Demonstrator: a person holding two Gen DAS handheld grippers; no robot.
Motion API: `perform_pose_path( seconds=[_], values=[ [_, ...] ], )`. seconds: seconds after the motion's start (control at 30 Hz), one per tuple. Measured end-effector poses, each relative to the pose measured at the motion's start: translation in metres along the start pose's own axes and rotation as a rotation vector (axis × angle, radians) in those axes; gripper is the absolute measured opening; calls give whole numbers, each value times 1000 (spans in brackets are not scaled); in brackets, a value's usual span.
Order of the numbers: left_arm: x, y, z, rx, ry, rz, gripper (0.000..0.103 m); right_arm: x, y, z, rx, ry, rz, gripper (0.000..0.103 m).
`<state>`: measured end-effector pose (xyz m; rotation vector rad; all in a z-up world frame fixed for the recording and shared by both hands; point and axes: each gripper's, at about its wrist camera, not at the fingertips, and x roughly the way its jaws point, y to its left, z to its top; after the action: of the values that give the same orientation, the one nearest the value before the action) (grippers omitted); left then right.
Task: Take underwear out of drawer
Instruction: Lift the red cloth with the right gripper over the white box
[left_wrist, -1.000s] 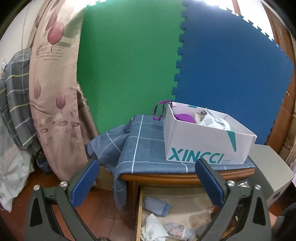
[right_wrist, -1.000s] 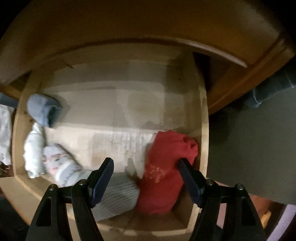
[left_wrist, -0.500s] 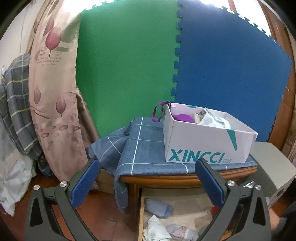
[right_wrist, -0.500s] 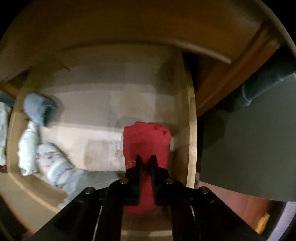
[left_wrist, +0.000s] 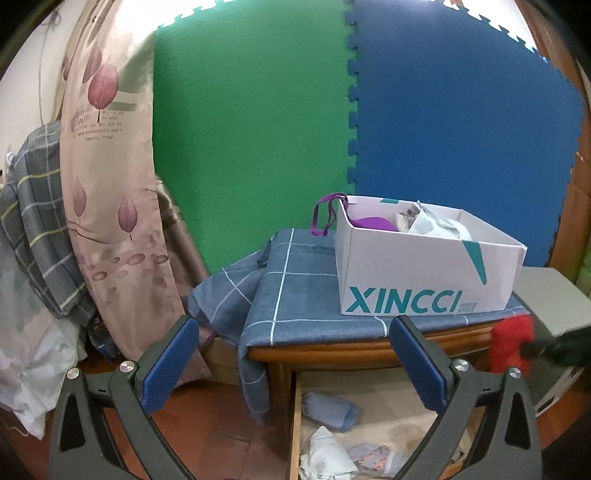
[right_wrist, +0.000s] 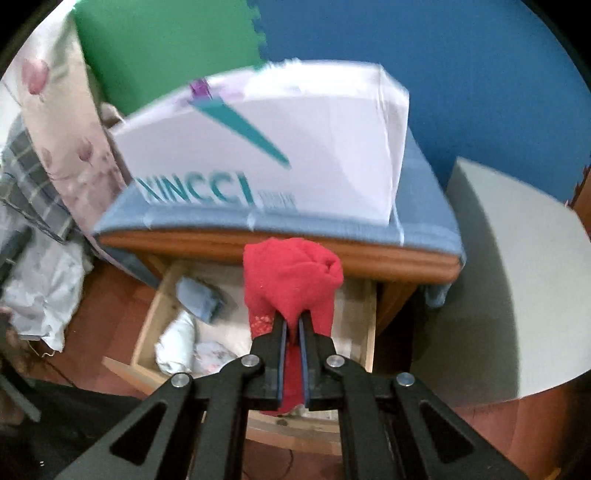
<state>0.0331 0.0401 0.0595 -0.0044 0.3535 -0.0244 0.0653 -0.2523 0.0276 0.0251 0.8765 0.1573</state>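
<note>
The right gripper (right_wrist: 291, 326) has its jaws clamped on a red rolled piece of underwear (right_wrist: 291, 273), the fabric pinched between the blue pads and bulging out above and to both sides of them. The red underwear hangs clear of the open drawer (right_wrist: 147, 325), above its right half and level with the front edge of the bench (right_wrist: 280, 245) — no part of it touches the drawer floor. In the left wrist view the same red bundle (left_wrist: 511, 343) shows at the right end of the bench edge (left_wrist: 369, 349), held from the right by the dark gripper tip. The left gripper (left_wrist: 291, 365) has its jaws wide apart with nothing between them; it points toward the bench from the front, above the left part of the drawer. Inside the drawer, toward its left side, lie a blue rolled garment (right_wrist: 201, 297), a white bundle (right_wrist: 175, 343) nearer the drawer front, and a pale patterned piece (right_wrist: 214, 356) just beside the white one. A blue checked cloth (left_wrist: 295, 291) covers the bench top and droops over its left end. On that cloth stands a white cardboard box (left_wrist: 424, 273) printed XINCCI, open at the top, holding a purple item (left_wrist: 373, 223) and pale crumpled fabric (left_wrist: 436, 223); a purple strap (left_wrist: 325, 218) loops over the box's left wall. Behind the bench stand a green foam mat (left_wrist: 251, 129) and a blue foam mat (left_wrist: 461, 129), joined edge to edge. A floral curtain (left_wrist: 107, 184) hangs to the left of the bench.
</note>
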Motion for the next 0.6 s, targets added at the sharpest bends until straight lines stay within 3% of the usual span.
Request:
perform_pose_path(
  seconds=[0.37,0.6],
  values=[
    [5,-2,-4,17,14,29,103,-99,19,61,-49,-218,33,6],
    [5,-4,-5,42,15,36,103,-115,32,108,-79,-269,4,6]
  ],
)
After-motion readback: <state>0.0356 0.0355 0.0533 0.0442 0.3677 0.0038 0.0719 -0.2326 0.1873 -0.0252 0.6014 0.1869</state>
